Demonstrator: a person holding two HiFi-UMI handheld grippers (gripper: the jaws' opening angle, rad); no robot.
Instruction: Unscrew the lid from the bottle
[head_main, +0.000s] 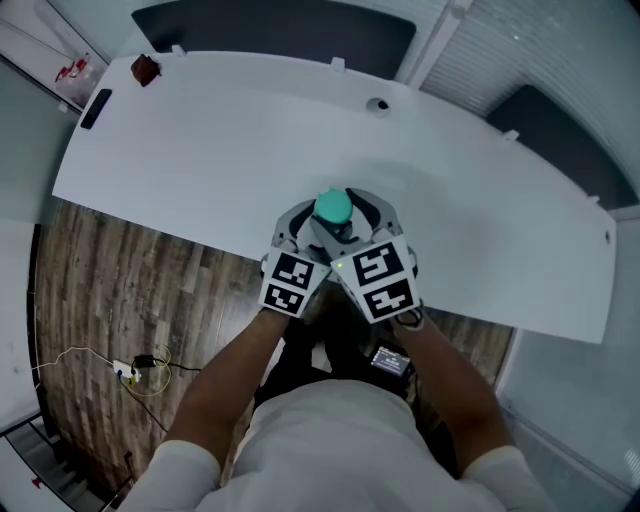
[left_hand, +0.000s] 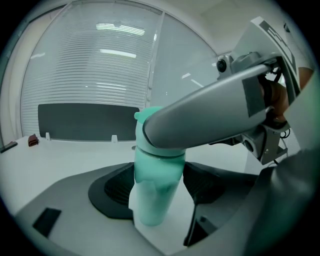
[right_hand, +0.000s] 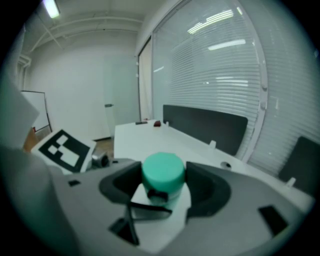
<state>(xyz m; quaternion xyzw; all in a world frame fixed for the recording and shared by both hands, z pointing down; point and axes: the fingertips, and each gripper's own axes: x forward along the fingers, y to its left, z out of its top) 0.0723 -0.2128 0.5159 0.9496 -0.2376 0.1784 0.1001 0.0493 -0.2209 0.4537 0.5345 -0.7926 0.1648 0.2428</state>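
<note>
While the left gripper and the right gripper crowd the near edge of the white table, the teal bottle sits between them. Its round teal lid is on and faces up toward the head view.

Left gripper: jaws wide, one dark ribbed pad on each side of the bottle's body, low down. The pads lie just beside the plastic, with no squeeze visible. The bottle leans slightly in this view, and its lower part is paler than its upper part. The base seems to rest on the table, but I cannot be sure. The right gripper's grey body crosses the upper part of this view and covers the bottle's top.

Right gripper: jaws also wide, set higher, flanking the lid. The pads sit close beside the rim on both sides, with no firm contact visible. A small dark fitting shows just below the lid.

Head view: left marker cube and right marker cube sit side by side, almost touching, on the person's side of the bottle.

Elsewhere on the table:
- A small reddish object and a dark flat bar lie at the far left corner, well apart from the bottle.
- A round hole sits near the far edge.

A white cable lies on the wood-pattern floor.
</note>
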